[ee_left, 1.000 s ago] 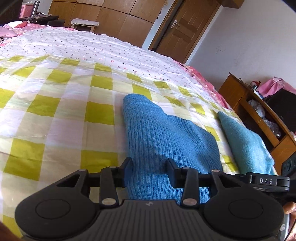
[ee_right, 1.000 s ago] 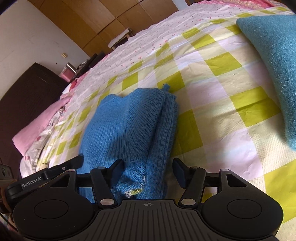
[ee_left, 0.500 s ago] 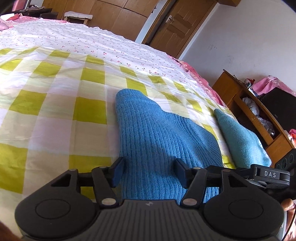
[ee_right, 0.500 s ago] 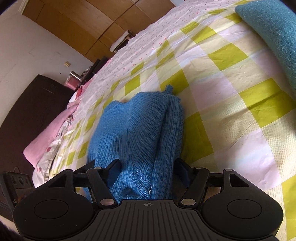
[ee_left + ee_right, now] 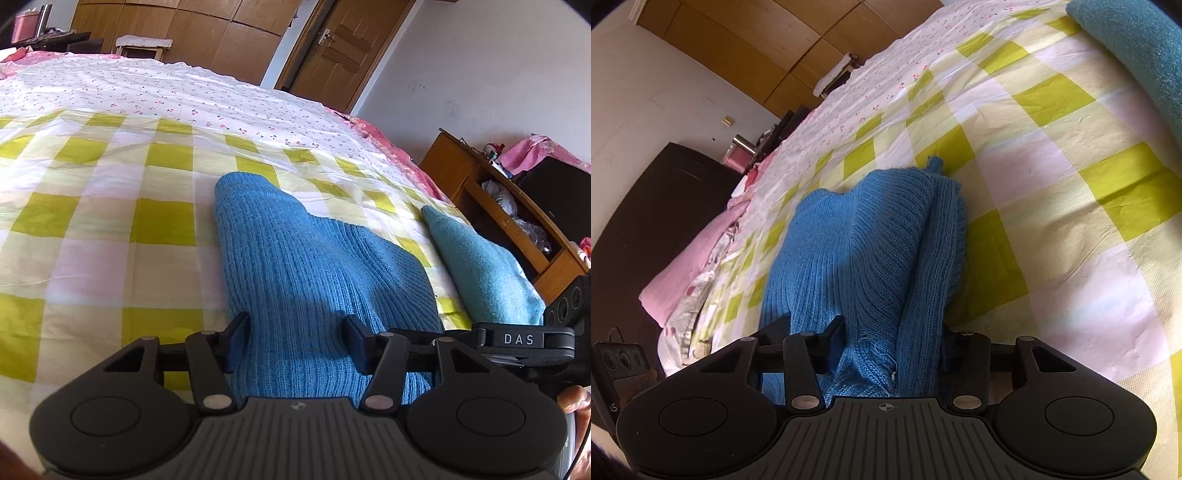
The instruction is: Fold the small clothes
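Both jaws closing since earlier — left gripper (image 5: 297, 341), right gripper (image 5: 890, 345), blue sweater (image 5: 314, 266) between

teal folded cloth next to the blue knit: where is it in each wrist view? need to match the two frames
Left wrist: teal folded cloth lies at the right, beside the blue knit garment, before the wooden shelf.
Right wrist: teal folded cloth fills the top right corner, cut by the frame.
Shared landmark: the blue knit garment at lower centre on the checked bedsheet.

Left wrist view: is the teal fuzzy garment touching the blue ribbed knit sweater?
No: checked bedsheet shows between the teal fuzzy garment and the blue ribbed knit sweater.
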`<state>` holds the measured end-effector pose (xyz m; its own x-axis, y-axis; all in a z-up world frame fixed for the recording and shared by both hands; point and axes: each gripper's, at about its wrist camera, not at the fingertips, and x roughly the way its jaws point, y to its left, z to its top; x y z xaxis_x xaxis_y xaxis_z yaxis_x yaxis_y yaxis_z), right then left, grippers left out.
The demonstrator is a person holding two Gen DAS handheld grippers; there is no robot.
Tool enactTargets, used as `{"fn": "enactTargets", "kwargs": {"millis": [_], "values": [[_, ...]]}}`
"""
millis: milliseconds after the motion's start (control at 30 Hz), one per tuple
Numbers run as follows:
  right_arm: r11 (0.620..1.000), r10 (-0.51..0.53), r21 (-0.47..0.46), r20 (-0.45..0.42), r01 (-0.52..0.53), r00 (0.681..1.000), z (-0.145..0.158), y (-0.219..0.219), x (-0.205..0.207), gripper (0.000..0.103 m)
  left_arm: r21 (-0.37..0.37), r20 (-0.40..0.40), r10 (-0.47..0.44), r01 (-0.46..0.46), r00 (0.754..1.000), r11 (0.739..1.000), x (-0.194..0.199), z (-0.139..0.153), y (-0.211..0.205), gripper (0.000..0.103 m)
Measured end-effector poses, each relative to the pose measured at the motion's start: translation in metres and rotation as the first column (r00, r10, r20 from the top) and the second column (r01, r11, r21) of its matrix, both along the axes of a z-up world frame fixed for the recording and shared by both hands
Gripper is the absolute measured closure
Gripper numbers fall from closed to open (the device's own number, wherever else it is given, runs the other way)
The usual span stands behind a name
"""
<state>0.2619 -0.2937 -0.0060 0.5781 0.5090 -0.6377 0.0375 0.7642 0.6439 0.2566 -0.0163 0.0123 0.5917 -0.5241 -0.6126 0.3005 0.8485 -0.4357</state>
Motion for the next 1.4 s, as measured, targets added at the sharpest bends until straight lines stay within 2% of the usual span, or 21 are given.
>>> {"fn": "enactTargets", "kwargs": {"millis": [67, 267, 500, 667, 800, 967, 1100, 1267, 1400], "values": [[1.000, -0.001, -0.007, 0.004, 0.001, 1.000, 0.001, 0.001, -0.001, 0.063, 0.015, 0.002, 0.009, -0.009, 1.000, 1.000, -0.001, 0.002, -0.003, 0.047], [1.000, 0.002, -0.019, 0.013, -0.002, 1.000, 0.003, 0.004, -0.005, 0.067, 0.094, 0.037, -0.004, 0.001, 0.999, 0.996, -0.012, 0.010, -0.014, 0.054], [0.999, 0.043, -0.028, 0.011, -0.043, 0.999, 0.007, 0.011, -0.018, 0.069, 0.121, 0.028, -0.014, 0.010, 1.000, 0.993, -0.036, 0.019, -0.009, 0.057], [0.995, 0.083, -0.045, 0.000, -0.083, 0.997, 0.014, 0.023, -0.039, 0.069, 0.170, 0.035, -0.029, 0.022, 0.999, 0.985, -0.065, 0.024, -0.006, 0.057], [0.993, 0.097, -0.072, -0.010, -0.098, 0.995, 0.020, 0.030, -0.060, 0.069, 0.202, 0.036, -0.054, 0.045, 0.998, 0.978, -0.083, 0.027, -0.004, 0.058], [0.983, 0.056, -0.177, 0.006, -0.054, 0.998, 0.030, 0.034, -0.078, 0.067, 0.228, 0.049, -0.070, 0.057, 0.996, 0.972, -0.095, 0.027, -0.010, 0.058], [0.964, 0.026, -0.264, 0.046, -0.013, 0.999, 0.042, 0.036, -0.090, 0.064, 0.257, 0.061, -0.064, 0.046, 0.996, 0.965, -0.099, 0.030, -0.014, 0.057], [0.939, 0.004, -0.339, 0.166, 0.054, 0.986, 0.068, 0.039, -0.105, 0.064, 0.264, 0.070, -0.049, 0.029, 0.996, 0.964, -0.100, 0.032, -0.009, 0.057], [0.916, 0.075, -0.400, 0.236, 0.027, 0.969, 0.082, 0.058, -0.097, 0.064, 0.280, 0.072, -0.040, 0.018, 0.997, 0.960, -0.101, 0.033, -0.013, 0.057]]}}
